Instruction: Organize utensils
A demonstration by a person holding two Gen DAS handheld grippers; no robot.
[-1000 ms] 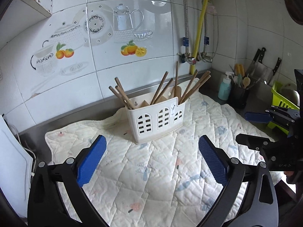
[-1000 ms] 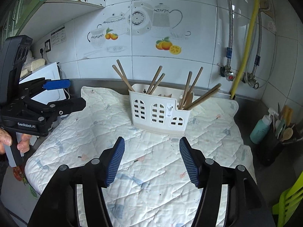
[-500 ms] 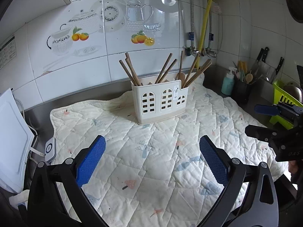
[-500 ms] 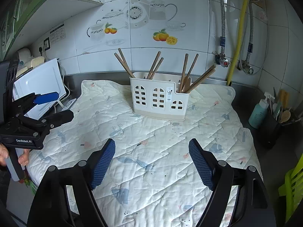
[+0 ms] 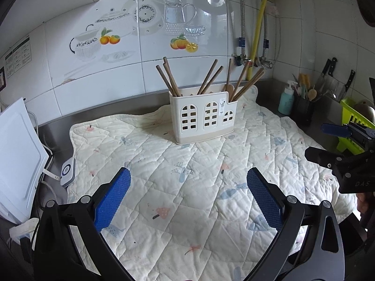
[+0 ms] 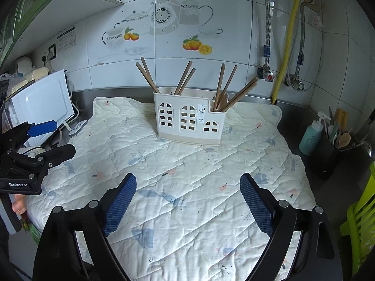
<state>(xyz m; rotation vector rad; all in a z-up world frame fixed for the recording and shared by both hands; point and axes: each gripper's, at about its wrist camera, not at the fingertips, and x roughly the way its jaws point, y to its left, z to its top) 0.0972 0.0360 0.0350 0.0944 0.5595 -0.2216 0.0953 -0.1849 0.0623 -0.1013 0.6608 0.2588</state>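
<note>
1. A white utensil holder (image 5: 203, 117) with arched cut-out windows stands upright on a quilted cloth (image 5: 187, 187) that covers the surface, toward the far side near the tiled wall (image 5: 140, 46).
2. Wooden chopsticks (image 5: 170, 77) lean out of the holder in loose bunches: some at its left end, some in the middle, and more at its lower right end, where a wooden spoon (image 5: 230, 89) also shows.
3. The left tongs (image 5: 188, 195) hang over the near part of the cloth with their blue pads spread wide and nothing between them.
4. The right tongs (image 6: 187, 199) hover over the cloth as well; their jaws are opening, already wide, and empty.
5. Both tongs point toward the holder and are well apart from it.
6. At the right, off the cloth, stand a teal bottle (image 6: 310, 138) and a black pot (image 6: 324, 154) of kitchen tools, with a green rack (image 6: 361, 213) at the edge.
7. At the left, a white appliance (image 6: 42, 103) sits beside the cloth.
</note>
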